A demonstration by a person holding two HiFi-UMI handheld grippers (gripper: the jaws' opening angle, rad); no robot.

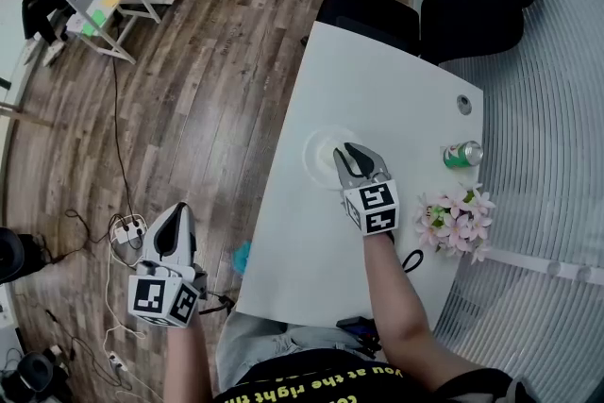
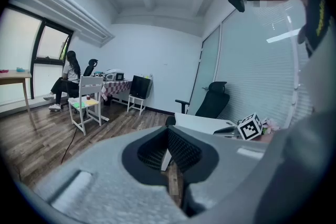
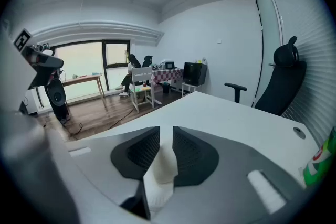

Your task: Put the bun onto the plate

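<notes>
My right gripper (image 1: 352, 152) hangs over a white paper plate (image 1: 319, 146) near the left edge of the white table (image 1: 377, 80). In the right gripper view its dark pads (image 3: 140, 150) press on a pale white bun (image 3: 164, 165), and the plate's fluted rim (image 3: 157, 198) shows just below the bun. The right gripper (image 3: 166, 136) is shut on the bun, which the head view hides behind the jaws. My left gripper (image 1: 176, 214) is held off the table to the left, above the wooden floor. Its jaws (image 2: 168, 131) are shut with nothing between them.
A green can (image 1: 462, 154) lies near the table's right edge, with a bunch of pink flowers (image 1: 458, 217) in front of it. A black office chair (image 1: 373, 9) stands at the far end. A power strip and cables (image 1: 123, 226) lie on the floor.
</notes>
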